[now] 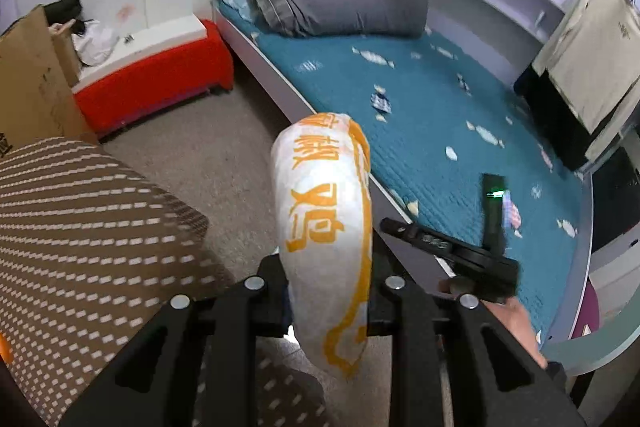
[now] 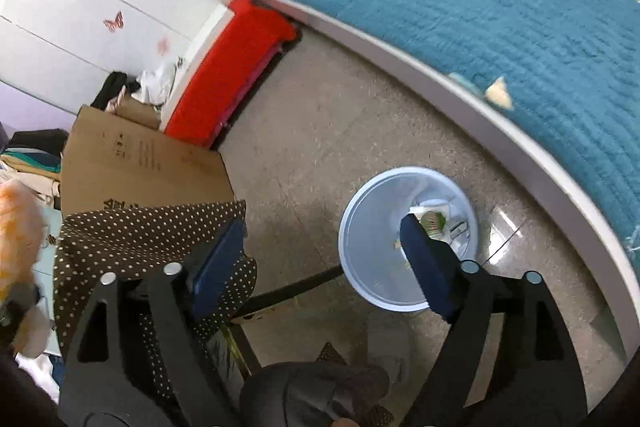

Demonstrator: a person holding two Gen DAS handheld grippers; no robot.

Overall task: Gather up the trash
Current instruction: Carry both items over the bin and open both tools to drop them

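Here we see our left gripper (image 1: pixel 328 291) clamped on a white bag with orange print (image 1: pixel 324 227), standing up toward twelve o'clock. Our right gripper (image 2: pixel 324 239) is wide apart and holds nothing; the pale blue bin (image 2: pixel 376 227), with scraps inside, lies at its one o'clock on the floor (image 2: pixel 320 115).

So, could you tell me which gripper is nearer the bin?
Right. The right gripper hangs open directly above the bin; the left gripper, holding a bag, is off to the side.
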